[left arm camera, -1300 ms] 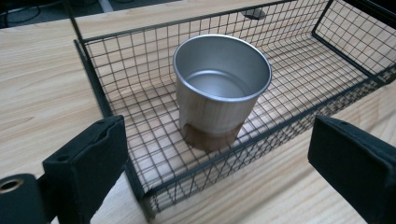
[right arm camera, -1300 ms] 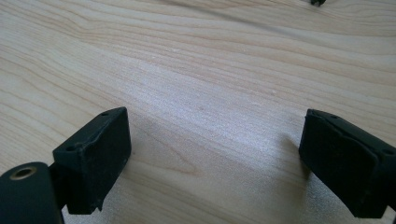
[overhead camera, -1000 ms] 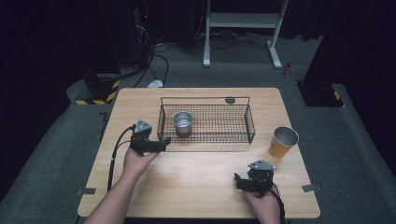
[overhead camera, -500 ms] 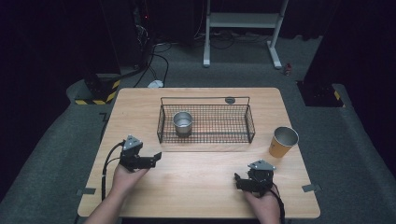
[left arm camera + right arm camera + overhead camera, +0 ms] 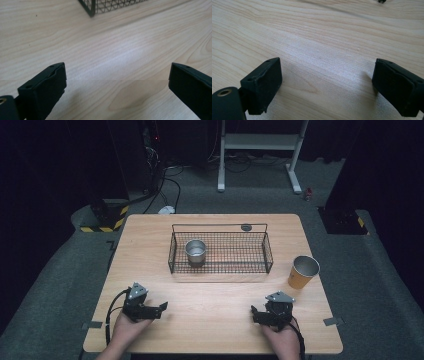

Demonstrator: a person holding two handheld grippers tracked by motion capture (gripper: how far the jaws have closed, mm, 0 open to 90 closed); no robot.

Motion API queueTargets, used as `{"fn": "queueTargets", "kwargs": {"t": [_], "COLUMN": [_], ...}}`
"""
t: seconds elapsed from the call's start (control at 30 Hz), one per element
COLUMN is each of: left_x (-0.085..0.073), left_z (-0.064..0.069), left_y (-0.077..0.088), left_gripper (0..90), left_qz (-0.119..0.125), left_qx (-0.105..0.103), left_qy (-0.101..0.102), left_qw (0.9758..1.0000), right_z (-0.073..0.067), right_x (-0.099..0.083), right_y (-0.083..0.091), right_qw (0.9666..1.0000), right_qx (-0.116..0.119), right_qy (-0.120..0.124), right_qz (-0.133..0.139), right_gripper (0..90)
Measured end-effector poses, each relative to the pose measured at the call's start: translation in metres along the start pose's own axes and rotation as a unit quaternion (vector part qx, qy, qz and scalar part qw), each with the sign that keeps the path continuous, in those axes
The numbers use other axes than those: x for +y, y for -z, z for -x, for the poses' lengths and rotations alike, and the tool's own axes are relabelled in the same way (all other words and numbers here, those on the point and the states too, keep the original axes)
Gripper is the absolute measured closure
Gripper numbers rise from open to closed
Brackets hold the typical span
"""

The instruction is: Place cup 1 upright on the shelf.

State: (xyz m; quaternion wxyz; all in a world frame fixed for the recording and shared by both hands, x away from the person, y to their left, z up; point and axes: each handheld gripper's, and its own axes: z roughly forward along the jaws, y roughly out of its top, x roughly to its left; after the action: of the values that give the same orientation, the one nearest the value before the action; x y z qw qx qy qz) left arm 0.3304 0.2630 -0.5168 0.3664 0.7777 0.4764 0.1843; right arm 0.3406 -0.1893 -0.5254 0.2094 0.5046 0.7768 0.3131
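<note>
- High view first: the wooden table (image 5: pixel 215 320) has a black wire basket (image 5: pixel 220 251) sitting around the middle, a bit toward the far side.
- Inside the basket, at its left end, there's a small metal cup (image 5: pixel 195 252) standing upright.
- Off to the right of the basket, clear of it and close to the table's right edge, stands an orange paper cup (image 5: pixel 302 272), also upright.
- The left gripper (image 5: pixel 161 308) sits at the near left of the table, held in the person's left hand (image 5: pixel 129 329), well apart from the basket. Its jaws have just been opening, and the left gripper view shows them spread wide with nothing but bare wood between them. A corner of the basket pokes in at the top of that view.
- The right gripper (image 5: pixel 254 315) is at the near right, held by the right hand (image 5: pixel 281 339), low over the table. The right gripper view shows its jaws gaping wide too, nothing between them, just wood grain.
- Both grippers point inward toward each other.
</note>
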Motion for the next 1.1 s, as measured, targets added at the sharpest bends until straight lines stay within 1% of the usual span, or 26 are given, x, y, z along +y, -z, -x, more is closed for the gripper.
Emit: {"fn": "queueTargets", "kwargs": {"t": [0.1,0.13,0.17,0.2,0.27,0.37,0.43,0.47,0.53,0.6,0.67,0.7,0.73,0.77,0.8,0.87,0.9,0.93,1.0,1.1], "left_x": [-0.006,-0.008,-0.009,-0.01,-0.01,-0.01,-0.01,-0.009,-0.009,-0.009,-0.01,-0.01,-0.01,-0.01,-0.01,-0.01,-0.011,-0.011,-0.011,-0.011], "left_z": [0.001,0.001,0.002,0.002,0.004,0.006,0.007,0.007,0.007,0.006,0.004,0.003,0.003,0.003,0.003,0.003,0.004,0.004,0.003,0.003], "left_y": [-0.001,-0.002,-0.002,-0.002,-0.002,-0.005,-0.007,-0.007,-0.008,-0.008,-0.009,-0.008,-0.008,-0.008,-0.008,-0.008,-0.009,-0.009,-0.009,-0.009], "left_gripper": [0.8,0.3,0.1,0.2,0.1,0.1,0.1,0.1,0.0,0.1,0.0,0.0,0.0,0.1,0.1,0.2,0.2,0.3,0.5,0.5], "left_qz": [-0.01,-0.013,-0.013,-0.015,-0.015,-0.028,-0.029,-0.033,-0.033,-0.033,-0.034,-0.032,-0.032,-0.032,-0.032,-0.031,-0.026,-0.026,-0.026,-0.026], "left_qx": [0.011,0.017,0.018,0.018,0.024,0.03,0.036,0.039,0.038,0.035,0.032,0.035,0.039,0.039,0.04,0.042,0.044,0.044,0.043,0.043], "left_qy": [-0.009,-0.015,-0.013,-0.012,-0.022,-0.028,-0.03,-0.036,-0.033,-0.023,-0.015,-0.016,-0.01,-0.008,-0.007,-0.005,-0.005,-0.004,-0.005,-0.006], "left_qw": [0.9999,0.9997,0.9997,0.9997,0.9993,0.9988,0.9985,0.9981,0.9982,0.9986,0.9988,0.9987,0.9987,0.9987,0.9987,0.9986,0.9987,0.9987,0.9987,0.9987], "right_z": [0.0,0.0,0.0,0.0,0.0,0.0,0.0,0.0,0.0,0.0,0.0,0.0,0.0,-0.001,-0.001,-0.002,-0.001,-0.001,0.001,0.003], "right_x": [0.0,0.0,0.0,0.0,0.0,0.0,0.0,0.0,-0.001,-0.001,0.0,0.0,0.0,0.001,0.001,0.001,0.001,0.001,0.0,0.0], "right_y": [0.0,0.0,0.0,0.0,0.0,0.0,0.001,0.001,0.001,0.002,0.003,0.004,0.006,0.007,0.008,0.01,0.011,0.011,0.012,0.014], "right_qw": [1.0,1.0,1.0,1.0,1.0,1.0,1.0,1.0,1.0,1.0,1.0,0.9999,0.9999,0.9998,0.9996,0.9996,0.9995,0.9995,0.9994,0.9993], "right_qx": [0.001,0.001,0.001,0.001,0.002,0.003,0.003,0.004,0.004,0.004,0.007,0.007,0.006,0.004,0.003,0.004,0.005,0.006,0.006,0.004], "right_qy": [0.001,0.001,0.001,0.001,0.001,0.001,0.001,0.0,0.002,0.005,0.003,0.006,0.01,0.009,0.016,0.015,0.015,0.012,0.014,0.008], "right_qz": [0.0,0.0,0.0,0.0,0.0,0.0,0.0,0.001,0.002,0.002,0.003,0.007,0.011,0.015,0.021,0.025,0.027,0.027,0.032,0.036], "right_gripper": [8.9,8.9,8.9,9.0,9.0,9.1,9.5,9.7,10.5,11.7,11.9,11.9,11.8,11.5,11.5,11.5,11.4,11.5,11.5,11.4]}}
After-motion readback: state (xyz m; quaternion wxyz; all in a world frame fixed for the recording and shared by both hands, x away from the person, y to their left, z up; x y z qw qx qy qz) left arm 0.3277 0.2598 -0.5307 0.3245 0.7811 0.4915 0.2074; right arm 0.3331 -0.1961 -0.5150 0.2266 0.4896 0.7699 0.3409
